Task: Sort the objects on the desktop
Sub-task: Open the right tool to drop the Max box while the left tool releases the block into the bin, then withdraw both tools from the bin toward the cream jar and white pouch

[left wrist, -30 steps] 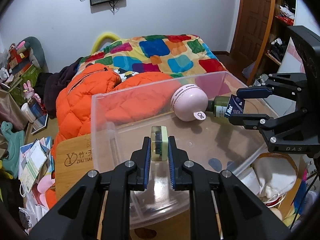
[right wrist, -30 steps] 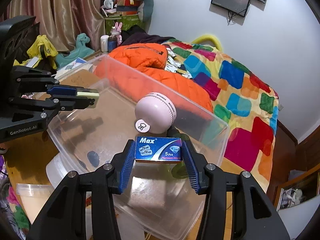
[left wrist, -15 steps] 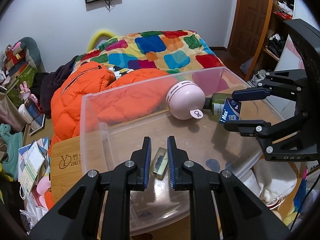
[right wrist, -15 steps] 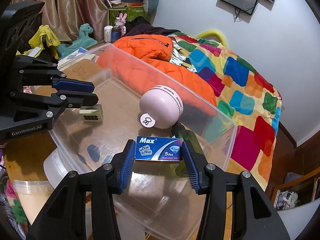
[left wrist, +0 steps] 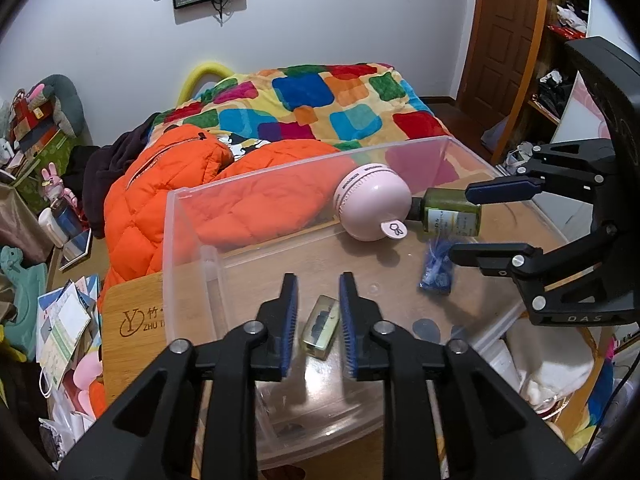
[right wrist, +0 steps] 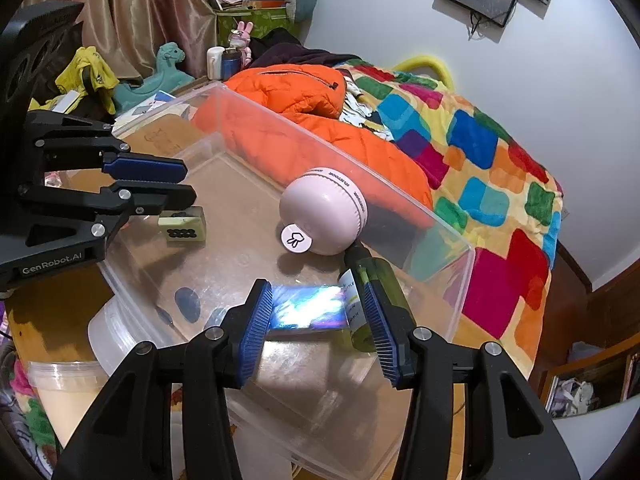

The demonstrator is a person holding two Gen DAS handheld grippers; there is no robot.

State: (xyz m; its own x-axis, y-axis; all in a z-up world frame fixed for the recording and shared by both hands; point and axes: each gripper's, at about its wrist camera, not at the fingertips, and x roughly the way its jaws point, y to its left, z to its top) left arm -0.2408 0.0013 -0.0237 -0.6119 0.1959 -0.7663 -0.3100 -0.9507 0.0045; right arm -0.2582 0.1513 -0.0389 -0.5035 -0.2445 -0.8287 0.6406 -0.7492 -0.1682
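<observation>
While falling, blue box (left wrist: 437, 268) blurred.

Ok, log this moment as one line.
left gripper: open | right gripper: open | tile, blue box: in clear bin

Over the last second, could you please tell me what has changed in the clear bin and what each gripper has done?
The left gripper opened and dropped the mahjong tile onto the floor of the clear bin. The right gripper has just opened too: the blue Max blade box, motion-blurred, is falling between its fingers. The pink round gadget and green bottle stayed put against the far wall.
</observation>
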